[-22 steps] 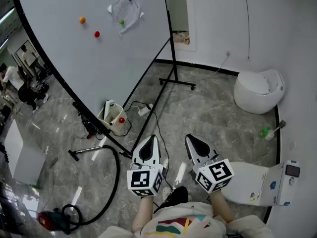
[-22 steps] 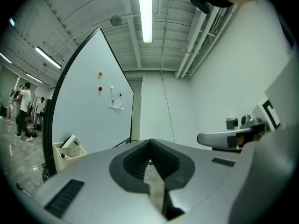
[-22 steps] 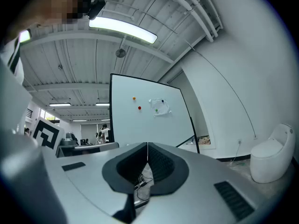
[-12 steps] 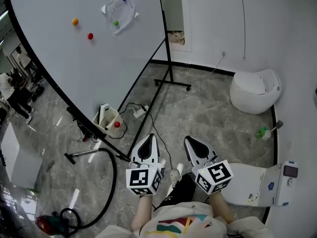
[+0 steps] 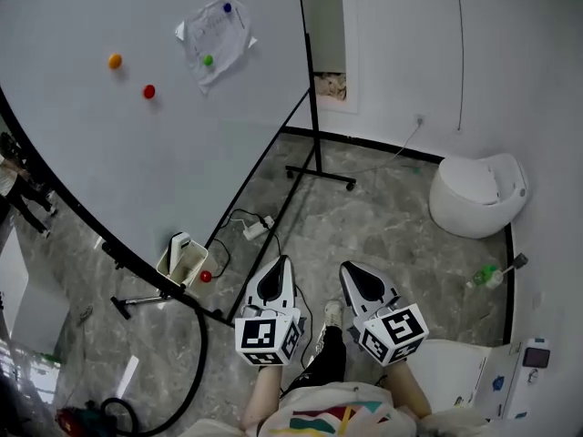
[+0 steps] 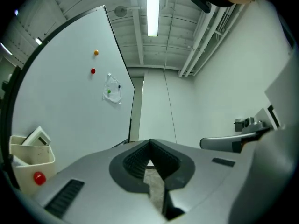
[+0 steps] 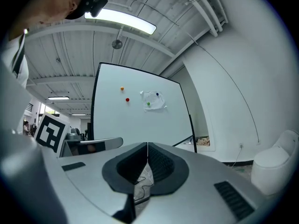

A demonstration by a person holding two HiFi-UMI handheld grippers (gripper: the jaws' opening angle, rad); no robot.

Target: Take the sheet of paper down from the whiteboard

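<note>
At upper left, on the whiteboard (image 5: 109, 153), the sheet of paper (image 5: 215, 36) is seen hanging, crumpled. Lower down, the left tool (image 5: 283, 262) and right tool (image 5: 347, 269) are recorded level, jaws closed together, well apart from it.

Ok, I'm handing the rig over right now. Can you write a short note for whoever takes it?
Left gripper: shut, empty, held level in front of the person.
Right gripper: shut, empty, level beside it.
The sheet of paper is on the whiteboard near its upper right, crumpled, held by a blue magnet and a green magnet. An orange magnet and a red magnet sit apart to its left.
Done: nothing yet; both grippers are well short of the board.
Left: approach, open a gripper, free the sheet and take it down.
</note>
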